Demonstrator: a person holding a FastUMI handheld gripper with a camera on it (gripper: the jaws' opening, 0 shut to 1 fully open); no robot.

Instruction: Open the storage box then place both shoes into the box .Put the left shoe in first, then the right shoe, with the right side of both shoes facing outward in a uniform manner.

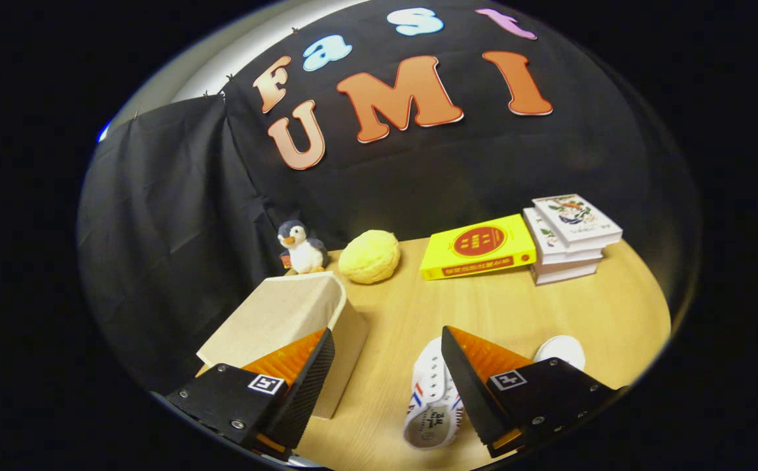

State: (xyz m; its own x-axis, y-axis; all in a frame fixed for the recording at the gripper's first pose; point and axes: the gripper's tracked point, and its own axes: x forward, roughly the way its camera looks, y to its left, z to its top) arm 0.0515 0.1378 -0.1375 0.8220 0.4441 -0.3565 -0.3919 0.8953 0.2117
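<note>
Claw (389, 386) spread wide, holding nothing, bare table (484, 307) in the gap. Storage box (287, 320), lid closed, at left finger. White shoe (433, 399) on its side against right finger; second shoe (561, 350) just past it. Back edge: penguin toy (300, 247), yellow ball (370, 256), yellow book (478, 247), stack of 3 books (572, 237). Centre clear.

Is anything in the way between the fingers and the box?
Nothing visible is. The storage box, lid still closed, sits right by the open gripper, just past one finger. One white shoe lies between the fingers, beside the box, not in front of it.
</note>
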